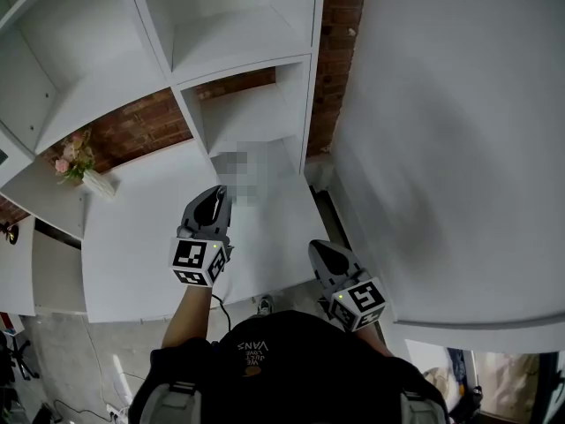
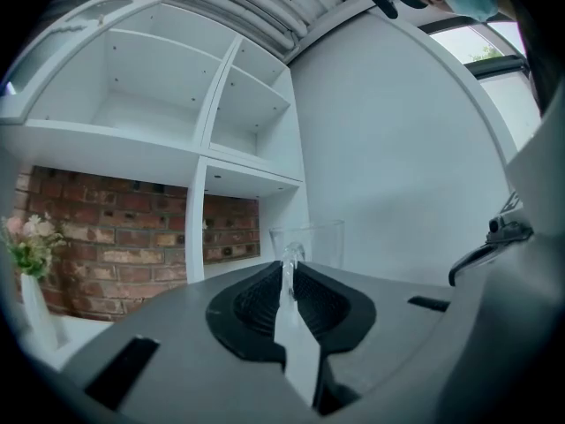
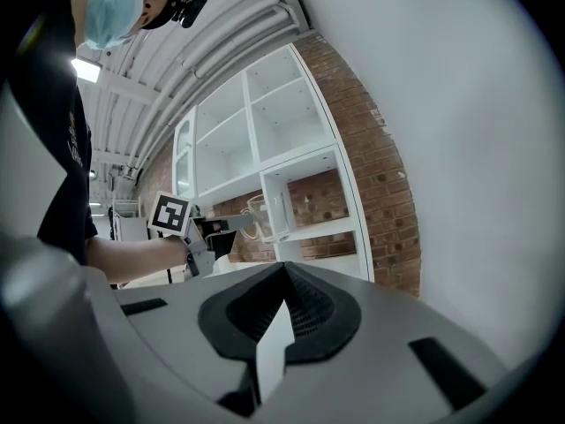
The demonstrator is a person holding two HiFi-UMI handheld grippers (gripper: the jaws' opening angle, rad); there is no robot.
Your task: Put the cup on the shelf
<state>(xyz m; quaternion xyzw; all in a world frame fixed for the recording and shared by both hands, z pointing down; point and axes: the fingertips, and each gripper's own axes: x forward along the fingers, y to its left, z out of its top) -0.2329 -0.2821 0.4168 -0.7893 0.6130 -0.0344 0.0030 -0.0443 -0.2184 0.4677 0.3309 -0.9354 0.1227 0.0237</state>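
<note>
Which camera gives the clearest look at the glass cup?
The left gripper view: the clear cup sits close ahead, its handle pinched in the left gripper. The right gripper view shows it small, from the side. In the head view a blurred patch covers it.

A white shelf unit (image 1: 234,38) is standing over a white counter (image 1: 141,246), its open compartments facing forward and a brick wall (image 1: 141,126) showing behind the lowest ones. A white vase (image 1: 99,184) holding pink flowers (image 1: 74,154) is standing on the counter's left part, close to the brick.
</note>
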